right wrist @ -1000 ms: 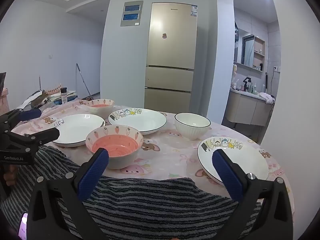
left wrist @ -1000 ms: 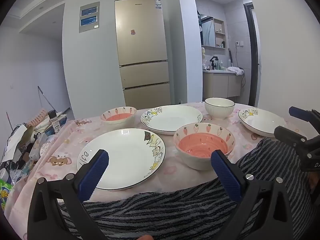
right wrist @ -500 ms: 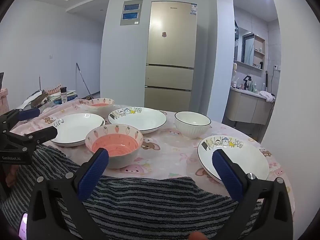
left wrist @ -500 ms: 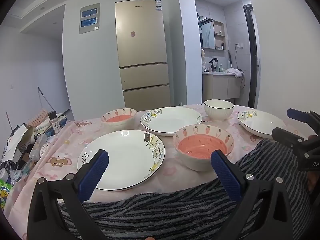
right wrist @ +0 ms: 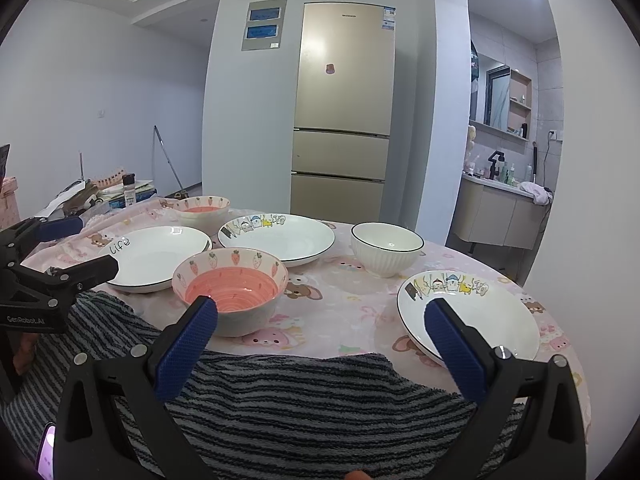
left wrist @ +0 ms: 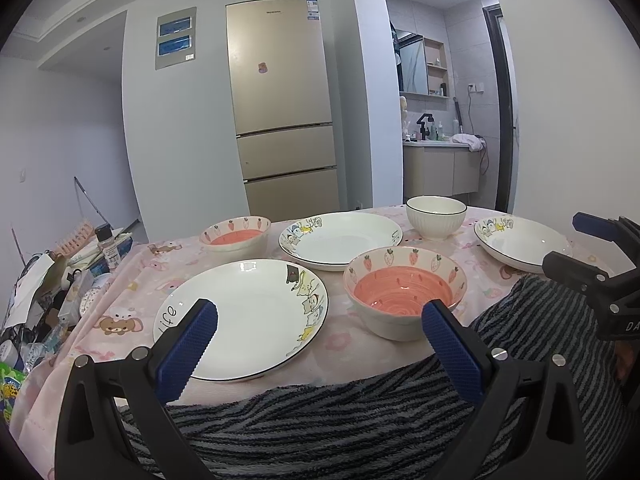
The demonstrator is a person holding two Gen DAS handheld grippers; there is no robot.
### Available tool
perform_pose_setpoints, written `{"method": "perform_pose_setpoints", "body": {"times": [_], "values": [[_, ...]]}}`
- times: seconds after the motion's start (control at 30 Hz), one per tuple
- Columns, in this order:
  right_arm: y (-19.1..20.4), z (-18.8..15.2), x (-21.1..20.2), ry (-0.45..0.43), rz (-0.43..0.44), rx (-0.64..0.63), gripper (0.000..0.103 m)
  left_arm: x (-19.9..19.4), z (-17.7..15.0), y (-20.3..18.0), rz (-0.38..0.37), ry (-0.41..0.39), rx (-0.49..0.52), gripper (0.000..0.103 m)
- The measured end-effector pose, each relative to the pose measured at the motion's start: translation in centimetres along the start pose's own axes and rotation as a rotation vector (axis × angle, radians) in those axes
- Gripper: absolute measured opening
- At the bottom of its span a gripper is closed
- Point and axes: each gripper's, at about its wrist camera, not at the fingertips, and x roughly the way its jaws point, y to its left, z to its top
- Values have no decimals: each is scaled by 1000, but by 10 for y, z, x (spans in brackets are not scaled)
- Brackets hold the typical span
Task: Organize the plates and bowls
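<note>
Plates and bowls sit spread across the counter (left wrist: 352, 356), none stacked, so we judge the organizing has not begun. Against the pictures from a second ago almost nothing has changed: both views have crept only a little and every dish lies where it lay, which tells us we are still lining up and have committed to no dish. Taking the left wrist view as our clock, the largest piece, the "life" plate (left wrist: 244, 316), lies at 7 o'clock just ahead of the left tool (left wrist: 320, 322); the cartoon plate (left wrist: 340, 240) sits near the centre, and the third plate (left wrist: 520, 242) is at 3 o'clock, near the counter's edge. Next in size, the big strawberry bowl (left wrist: 404, 296) sits at 5 o'clock, the white ribbed bowl (left wrist: 436, 216) at 1 o'clock, and the small strawberry bowl (left wrist: 234, 234) at 10 o'clock. All six look empty; the pink in the strawberry bowls reads as glaze, not food. The left tool is spread wide and grips nothing, and the right tool (right wrist: 320, 322) is likewise spread and empty, hovering over the striped towel (right wrist: 288, 404) with the third plate at its right fingertip.
</note>
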Motion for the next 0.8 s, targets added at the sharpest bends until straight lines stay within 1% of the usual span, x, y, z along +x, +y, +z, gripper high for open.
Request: {"method": "perform_pose_setpoints", "body": {"times": [0.27, 0.8], "values": [[-6, 2, -5, -18, 5, 31, 103, 0, 1, 0, -2, 3, -1, 103], [-6, 2, -3, -10, 6, 36, 103, 3, 0, -2, -2, 19, 10, 103]]}}
